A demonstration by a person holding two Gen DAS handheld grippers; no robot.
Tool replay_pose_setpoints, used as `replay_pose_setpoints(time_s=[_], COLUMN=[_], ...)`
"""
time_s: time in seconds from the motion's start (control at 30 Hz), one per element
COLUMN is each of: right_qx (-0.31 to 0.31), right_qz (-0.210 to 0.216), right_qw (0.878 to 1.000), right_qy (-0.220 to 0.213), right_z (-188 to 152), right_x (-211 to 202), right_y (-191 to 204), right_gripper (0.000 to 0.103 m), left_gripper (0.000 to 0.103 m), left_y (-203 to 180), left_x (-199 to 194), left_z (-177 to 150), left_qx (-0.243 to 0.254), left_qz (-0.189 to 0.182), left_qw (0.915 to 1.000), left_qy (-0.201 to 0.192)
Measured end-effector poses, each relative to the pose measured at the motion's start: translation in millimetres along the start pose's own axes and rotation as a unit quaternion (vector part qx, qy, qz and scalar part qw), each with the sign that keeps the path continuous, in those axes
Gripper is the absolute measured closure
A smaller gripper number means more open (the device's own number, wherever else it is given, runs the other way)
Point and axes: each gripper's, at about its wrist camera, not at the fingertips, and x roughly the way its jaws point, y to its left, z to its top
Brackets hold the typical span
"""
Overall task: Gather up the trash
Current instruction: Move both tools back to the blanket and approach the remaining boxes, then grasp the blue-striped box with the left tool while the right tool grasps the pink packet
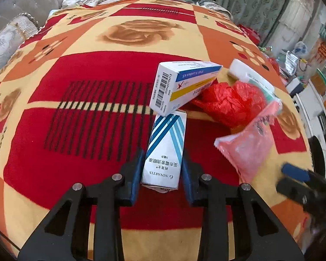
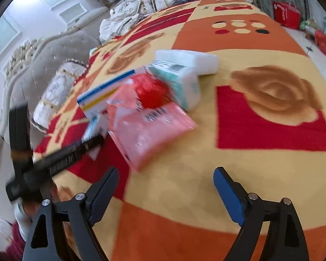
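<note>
The left gripper point(image 1: 163, 165) has its blue pads on either side of the striped eye-drop box point(image 1: 165, 150) – whether they press it I cannot tell. Beyond that box lie a barcoded box point(image 1: 180, 87), a red bag point(image 1: 230, 102) and a pink packet point(image 1: 247, 145). The right gripper point(image 2: 166, 187) hangs wide open and empty over the blanket point(image 2: 206, 163), short of the packet.

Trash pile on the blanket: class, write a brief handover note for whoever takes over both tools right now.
Left tool: closed around the Novartis box, box apparently on the blanket.
Right tool: open, empty, just short of the pink packet.
Pile, items touching or overlapping: barcode box, red bag, pink packet, teal-and-white box, white block.
Done: nothing visibly collected; no bin in view.
Left: lift the Novartis box, then clear the rest.
</note>
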Motion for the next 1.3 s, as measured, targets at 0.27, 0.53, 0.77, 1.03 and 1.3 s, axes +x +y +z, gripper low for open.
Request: replay_pose_setpoints(time_s=[0.27,0.53,0.77,1.03,1.3], right_qx=[0.033,-0.008,-0.072,-0.112,-0.105], right_qz=[-0.006,-0.055,-0.057,-0.046,-0.053], right_qw=[0.999,0.998,0.996,0.993,0.993], right_qy=[-0.015,-0.019,-0.006,-0.004,-0.021], right_z=[24,34,15,-11,-21], right_x=[35,51,32,-4,-39], right_y=[33,47,32,26,4], right_gripper=[0.008,0.015,0.049,0.056,0.056], left_gripper=[0.072,0.072,0.072,0.072,0.072], left_y=[5,2,-7,-32,-67], left_x=[-30,-32,-36,-46,-46], left_z=[-20,-27,-28,-36,-39], left_qx=[0.004,0.004,0.003,0.016,0.033], left_qz=[-0.013,-0.026,-0.04,-0.063,-0.083], left_qw=[0.9998,0.9996,0.9991,0.9978,0.996], left_qy=[-0.011,-0.01,-0.012,-0.013,-0.007])
